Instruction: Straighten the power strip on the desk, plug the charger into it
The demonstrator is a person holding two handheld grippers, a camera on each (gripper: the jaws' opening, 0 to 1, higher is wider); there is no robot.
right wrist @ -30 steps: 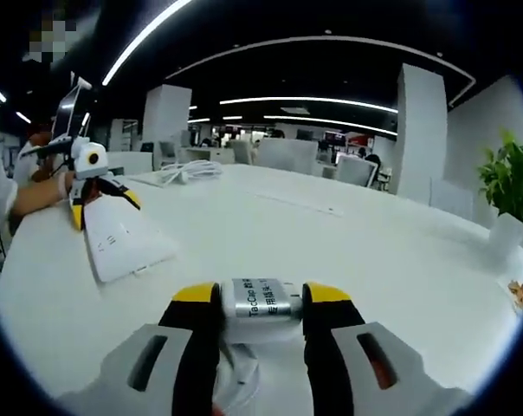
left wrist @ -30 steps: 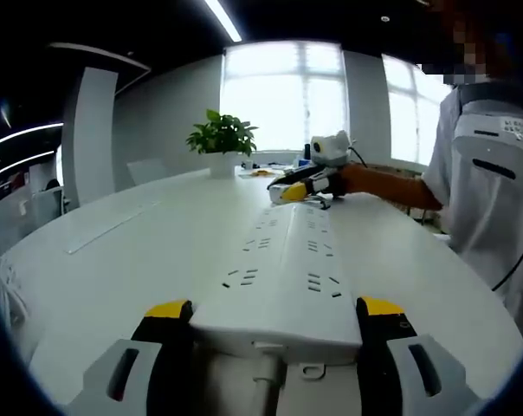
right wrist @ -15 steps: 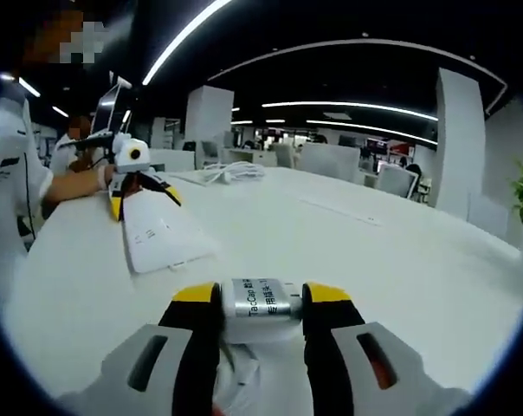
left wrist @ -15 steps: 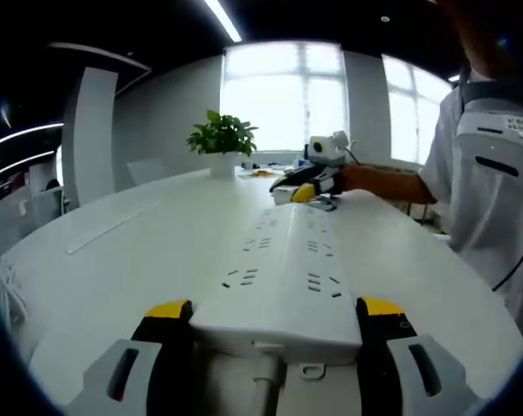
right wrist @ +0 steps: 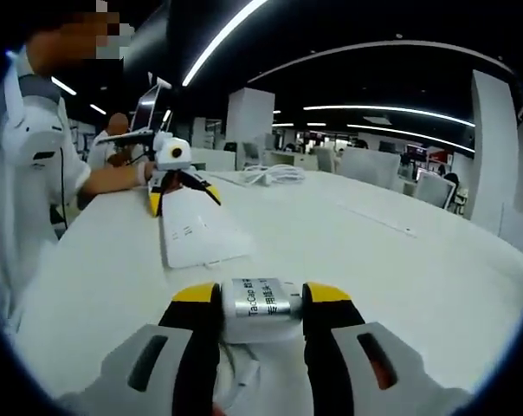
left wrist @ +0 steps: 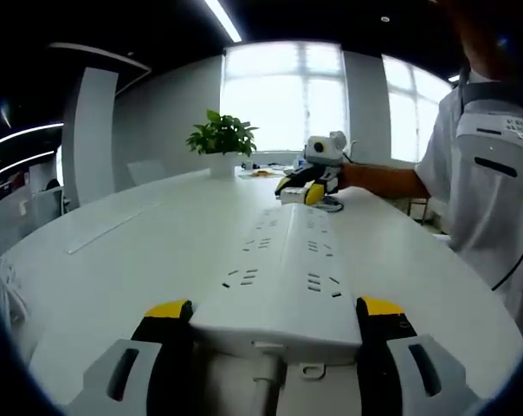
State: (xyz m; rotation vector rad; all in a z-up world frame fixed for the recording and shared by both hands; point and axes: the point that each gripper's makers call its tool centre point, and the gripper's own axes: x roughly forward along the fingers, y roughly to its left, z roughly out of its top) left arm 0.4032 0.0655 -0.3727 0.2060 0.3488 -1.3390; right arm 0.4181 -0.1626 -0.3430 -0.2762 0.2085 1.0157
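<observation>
My left gripper (left wrist: 266, 316) has its jaws set against the two sides of the power strip (left wrist: 283, 273) at the cord end, pinching it across its width as it lies flat on the tabletop (left wrist: 140, 251). The strip runs straight away from me, so I judge the straightening done or nearly so, though I have not let go of it. My right gripper (right wrist: 261, 299) is pinching the charger (right wrist: 260, 297), a silver block with printed lettering, held just above the tabletop (right wrist: 400, 277) and well apart from the strip (right wrist: 196, 232). The plugging in is all still to do: the charger has to come over to the sockets, and I cannot tell which way its prongs face.

The left gripper view gives me the strip's socket rows up close, a potted plant (left wrist: 222, 139) by the bright windows, a thin flat strip (left wrist: 114, 227) lying on the tabletop to the left, and my right gripper (left wrist: 306, 178) past the strip's far end, with my white sleeve at the right. The right gripper view gives me the charger's label and the whole strip from its other end, with my left gripper (right wrist: 177, 178) at it, a coil of white cable (right wrist: 270, 173) further along the tabletop, and another person seated behind.
</observation>
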